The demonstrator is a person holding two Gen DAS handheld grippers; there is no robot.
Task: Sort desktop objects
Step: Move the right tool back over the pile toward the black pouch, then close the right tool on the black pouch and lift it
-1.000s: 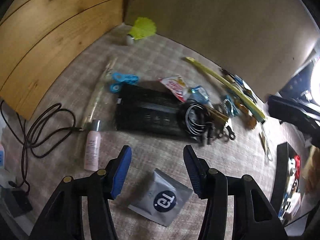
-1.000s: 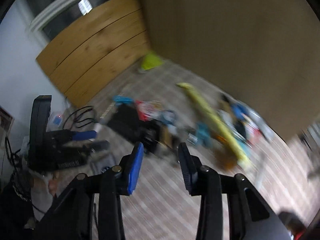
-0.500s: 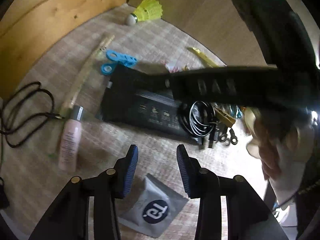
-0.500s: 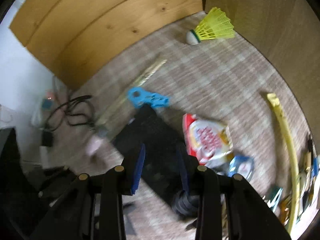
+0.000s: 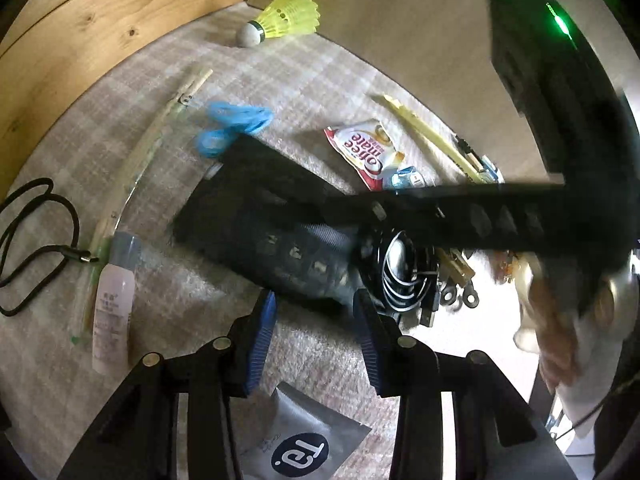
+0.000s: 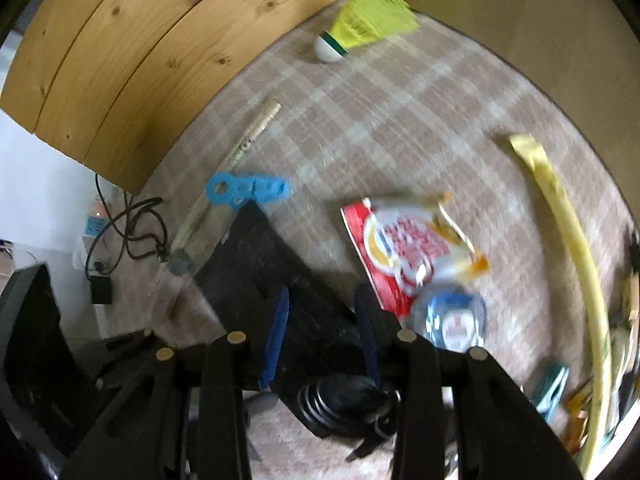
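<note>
A black power strip (image 5: 264,224) lies in the middle of the checked cloth, with its coiled black cable (image 5: 404,276) at its right end. My left gripper (image 5: 316,312) is open, its fingertips at the strip's near edge. My right gripper (image 6: 322,312) is open and straddles the strip (image 6: 280,280) from above; its arm crosses the left wrist view as a dark bar (image 5: 480,216). Whether either gripper touches the strip I cannot tell.
Around the strip lie a yellow shuttlecock (image 5: 288,18), a blue plastic tool (image 5: 232,128), a red-and-white snack packet (image 6: 412,248), a pink bottle (image 5: 112,300), a grey sachet (image 5: 300,440), a long yellow strip (image 6: 572,248), and a black cord (image 5: 32,240). Wooden boards (image 6: 140,52) stand behind.
Both grippers have moved forward onto the power strip. The left fingers narrowed from wide open. The right gripper swung in from the right and came down over the strip.
</note>
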